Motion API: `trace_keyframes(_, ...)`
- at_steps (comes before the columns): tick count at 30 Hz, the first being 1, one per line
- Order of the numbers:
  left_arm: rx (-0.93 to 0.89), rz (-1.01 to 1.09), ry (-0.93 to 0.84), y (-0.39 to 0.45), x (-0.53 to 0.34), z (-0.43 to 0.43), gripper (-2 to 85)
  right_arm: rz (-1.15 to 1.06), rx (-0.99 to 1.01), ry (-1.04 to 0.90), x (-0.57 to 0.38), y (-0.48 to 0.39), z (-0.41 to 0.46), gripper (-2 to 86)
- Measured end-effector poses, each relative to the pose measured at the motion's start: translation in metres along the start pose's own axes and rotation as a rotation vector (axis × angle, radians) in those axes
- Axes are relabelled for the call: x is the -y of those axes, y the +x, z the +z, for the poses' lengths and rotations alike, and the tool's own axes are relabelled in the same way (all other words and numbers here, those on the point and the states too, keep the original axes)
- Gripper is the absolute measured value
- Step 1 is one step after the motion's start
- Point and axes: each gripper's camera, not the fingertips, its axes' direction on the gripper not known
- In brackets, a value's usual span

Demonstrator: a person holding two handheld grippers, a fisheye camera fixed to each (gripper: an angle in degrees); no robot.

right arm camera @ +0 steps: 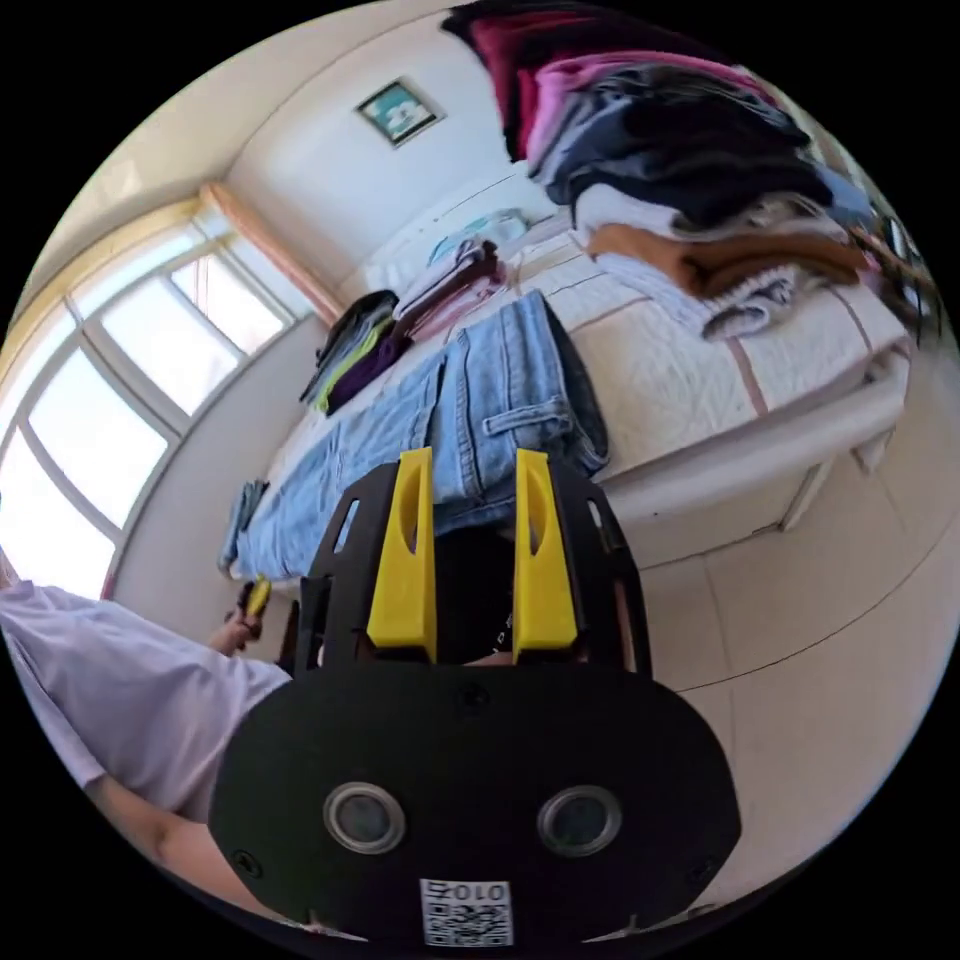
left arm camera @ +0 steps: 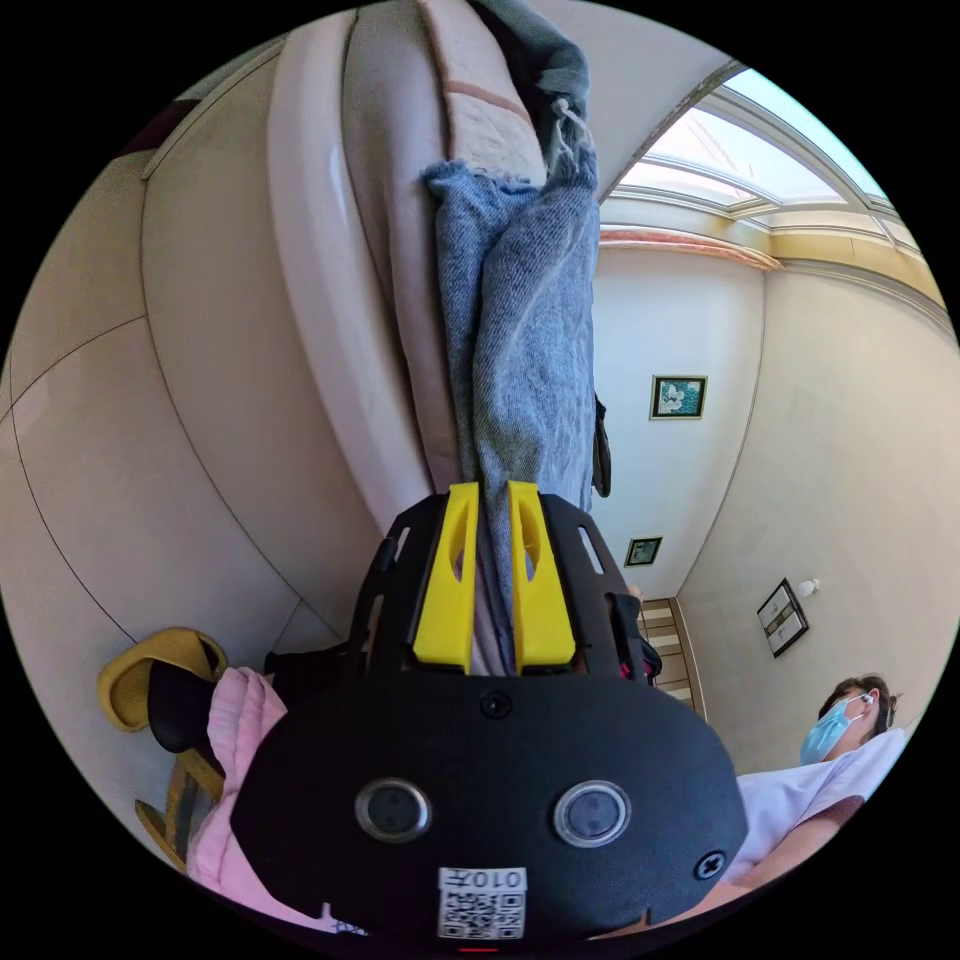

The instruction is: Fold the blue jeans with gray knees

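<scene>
The left claw (left arm camera: 492,575) pinches the jeans (left arm camera: 520,330) by a leg end, stretching them along the bed (right arm camera: 700,370) (for a clean fold, I'd guess). The right claw (right arm camera: 472,560) hangs open just short of the waistband.

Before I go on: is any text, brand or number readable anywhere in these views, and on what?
Left gripper sticker: a code pattern with a short row of characters, upside down, too small to read reliably.
Right gripper sticker: same kind, not reliably readable.
Jeans: no readable brand or tag.
Wall pictures: no words.
</scene>
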Motion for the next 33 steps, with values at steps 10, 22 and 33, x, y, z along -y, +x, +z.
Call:
trace_keyframes(10, -0.033, 0.0, -0.04, -0.004, 0.005, 0.004, 5.7, 0.41, 0.151, -0.003, 0.028, 0.055, 0.042, 7.2)
trace_keyframes(22, 0.008, 0.044, -0.089, -0.003, 0.03, -0.011, 6.5, 0.358, 0.04, -0.104, 0.063, 0.072, 0.039, 5.6)
trace_keyframes(33, -0.111, -0.027, 0.015, -0.055, 0.04, -0.04, 10.4, 0.402, 0.1, 0.056, 0.039, 0.083, 0.013, 16.6)
